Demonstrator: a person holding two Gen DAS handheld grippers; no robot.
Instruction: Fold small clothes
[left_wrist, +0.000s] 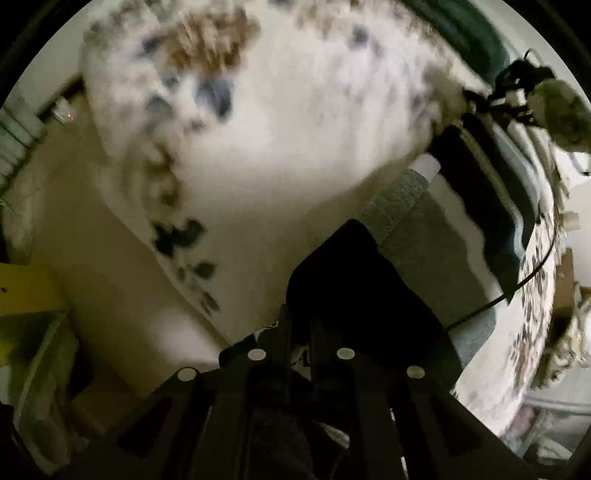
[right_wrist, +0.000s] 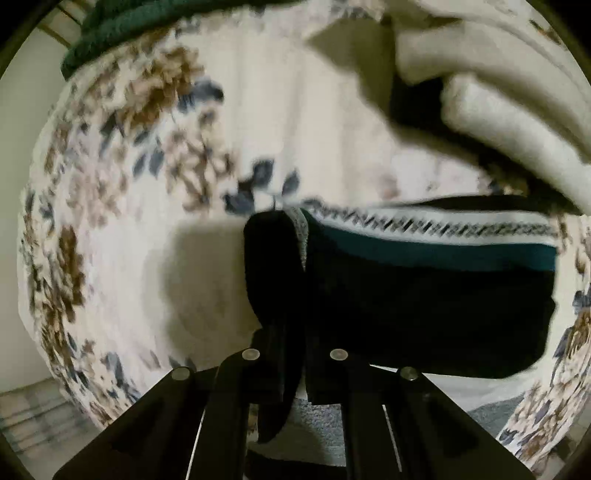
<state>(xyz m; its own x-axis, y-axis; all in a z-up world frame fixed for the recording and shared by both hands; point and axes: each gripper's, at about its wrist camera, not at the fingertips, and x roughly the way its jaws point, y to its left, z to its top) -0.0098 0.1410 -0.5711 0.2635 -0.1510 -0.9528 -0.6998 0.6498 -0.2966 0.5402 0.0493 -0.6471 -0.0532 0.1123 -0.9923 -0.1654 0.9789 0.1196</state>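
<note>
Both tongs, my left gripper (left_wrist: 301, 325) and right gripper (right_wrist: 293, 332), pinch the soft, floppy, light dark garment (right_wrist: 424, 295) by its edges.

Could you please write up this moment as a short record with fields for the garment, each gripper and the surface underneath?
garment: dark striped garment with a teal band and a white patterned band, lying on the bed
left gripper: left gripper shut on a dark edge of the garment
right gripper: right gripper shut on the garment's dark end
surface: floral bedspread, white with brown and blue flowers
nearby: cream fabric bunched beyond the garment; grey cloth beside it
image quality: blurred
</note>
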